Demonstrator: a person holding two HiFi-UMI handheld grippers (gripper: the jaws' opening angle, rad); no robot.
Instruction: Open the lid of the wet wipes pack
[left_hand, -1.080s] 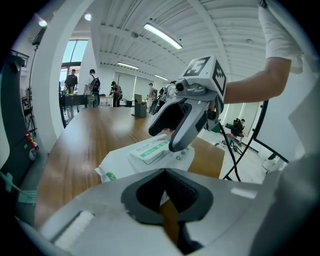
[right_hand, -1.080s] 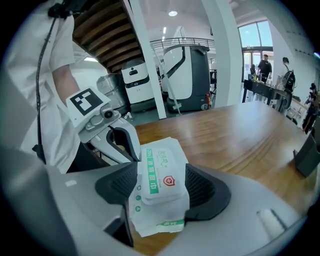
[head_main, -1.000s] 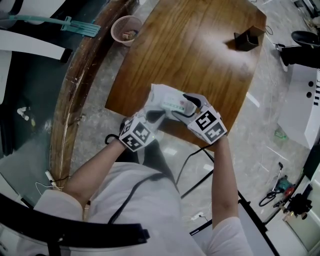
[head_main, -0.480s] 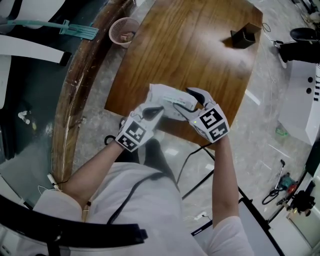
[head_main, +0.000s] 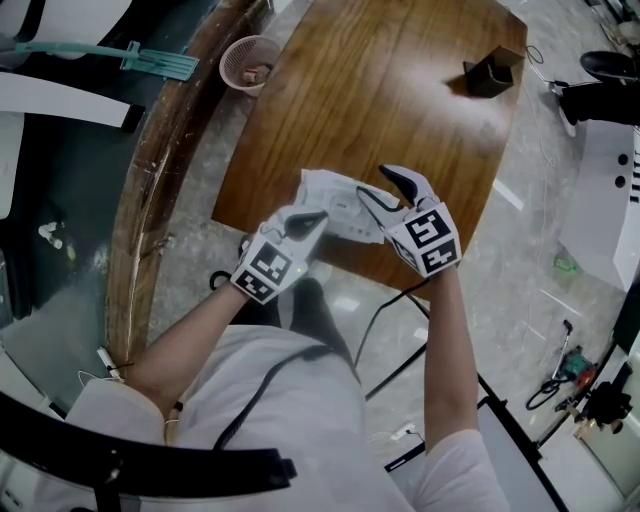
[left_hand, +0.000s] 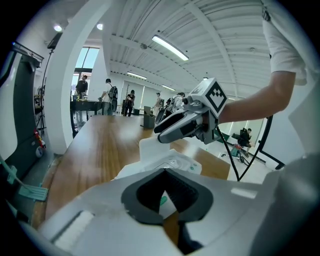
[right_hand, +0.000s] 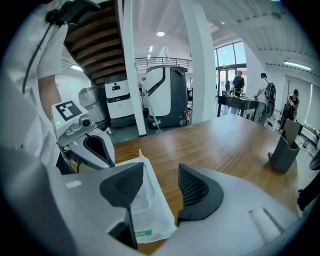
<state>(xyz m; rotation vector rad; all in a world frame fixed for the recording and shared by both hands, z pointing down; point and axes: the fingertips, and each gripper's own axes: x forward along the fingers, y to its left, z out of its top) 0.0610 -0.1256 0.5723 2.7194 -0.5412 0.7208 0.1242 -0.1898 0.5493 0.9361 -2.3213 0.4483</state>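
Note:
The white wet wipes pack (head_main: 335, 200) lies at the near edge of the wooden table (head_main: 400, 90). My left gripper (head_main: 308, 220) is shut on the pack's near end; in the left gripper view the pack's edge (left_hand: 170, 161) sits pinched between the dark pads. My right gripper (head_main: 386, 190) hovers just right of the pack, open, and its jaws have just been closing with nothing between them. In the right gripper view the pack (right_hand: 147, 205) lies below and left of the right gripper (right_hand: 160, 187), with the left gripper (right_hand: 92, 147) behind it. I cannot tell how the lid stands.
A black holder (head_main: 490, 75) stands at the table's far right corner. A pink basket (head_main: 250, 60) sits beside the table's far left edge. A black cable (head_main: 385, 310) hangs below the table's near edge.
My right gripper has come off the top of the pack, moved up and to the right, and its jaws have narrowed. The left gripper and the pack have risen slightly.

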